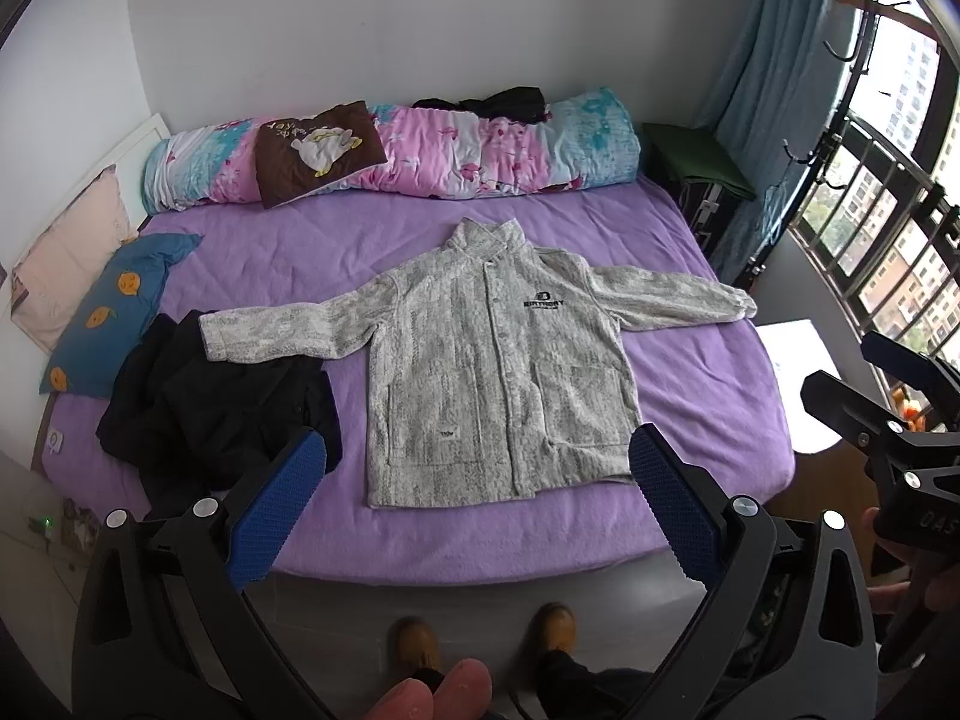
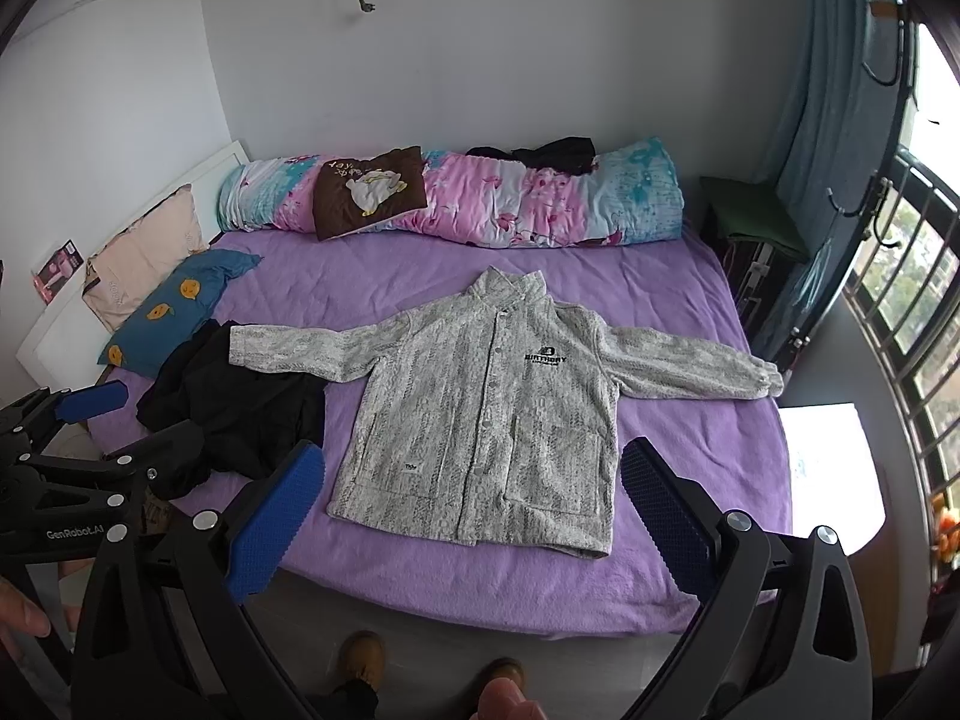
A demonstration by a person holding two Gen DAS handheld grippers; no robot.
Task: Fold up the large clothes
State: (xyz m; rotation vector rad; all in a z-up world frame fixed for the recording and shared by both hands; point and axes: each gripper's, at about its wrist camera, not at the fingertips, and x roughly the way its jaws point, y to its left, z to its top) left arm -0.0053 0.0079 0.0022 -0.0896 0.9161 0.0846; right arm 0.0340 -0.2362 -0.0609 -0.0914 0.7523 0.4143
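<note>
Jacket (image 1: 480,360) lies spread flat; left gripper (image 1: 480,480) and right gripper (image 2: 474,498) gape wide, holding nothing.

The jacket (image 1: 498,372) lies flat on the bed (image 1: 690,420), front up, collar toward the wall, both sleeves spread sideways. Its left-hand sleeve end rests on the dark garment (image 1: 204,408), which lies just beside the jacket. Two pillows (image 1: 102,312) lie at the bed's left edge. The rolled quilt (image 1: 480,150) runs along the far edge, with a cushion (image 1: 318,150) and dark clothing (image 1: 486,102) on it.
</note>
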